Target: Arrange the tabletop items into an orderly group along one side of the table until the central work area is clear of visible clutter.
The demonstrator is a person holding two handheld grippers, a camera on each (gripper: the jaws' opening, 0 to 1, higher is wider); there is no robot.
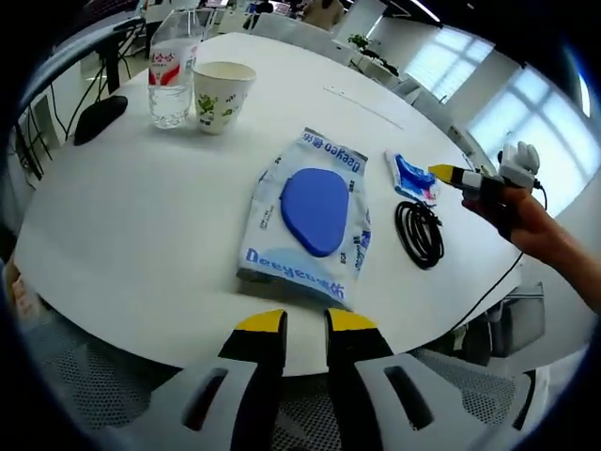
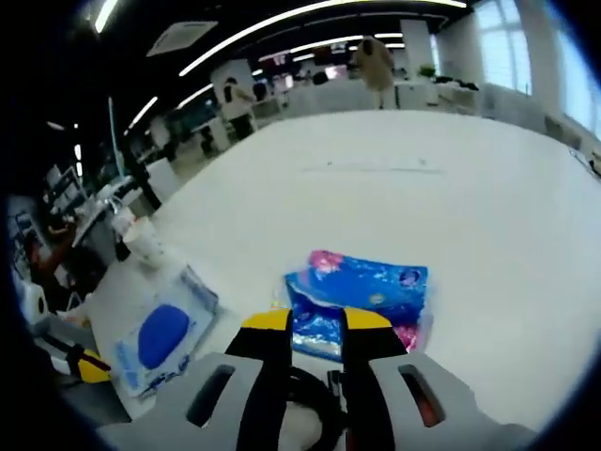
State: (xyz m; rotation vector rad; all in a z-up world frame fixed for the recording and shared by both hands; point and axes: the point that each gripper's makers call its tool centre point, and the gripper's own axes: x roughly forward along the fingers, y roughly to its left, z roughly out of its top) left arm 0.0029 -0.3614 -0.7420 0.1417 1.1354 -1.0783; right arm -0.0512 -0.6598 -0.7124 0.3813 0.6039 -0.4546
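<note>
I see the wet-wipes pack [image 1: 308, 218] mid-table; cup [image 1: 222, 95] and bottle [image 1: 172, 68] far beyond it, cable [image 1: 420, 234] and blue packet [image 2: 359, 299] beside. My left gripper [image 1: 304, 324] and right gripper [image 2: 315, 320] sit nearly closed, holding nothing.

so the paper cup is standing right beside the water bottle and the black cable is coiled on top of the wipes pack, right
Not quite. The paper cup does stand beside the water bottle, but the black cable lies coiled on the table next to the wipes pack, as the left gripper view shows.
</note>
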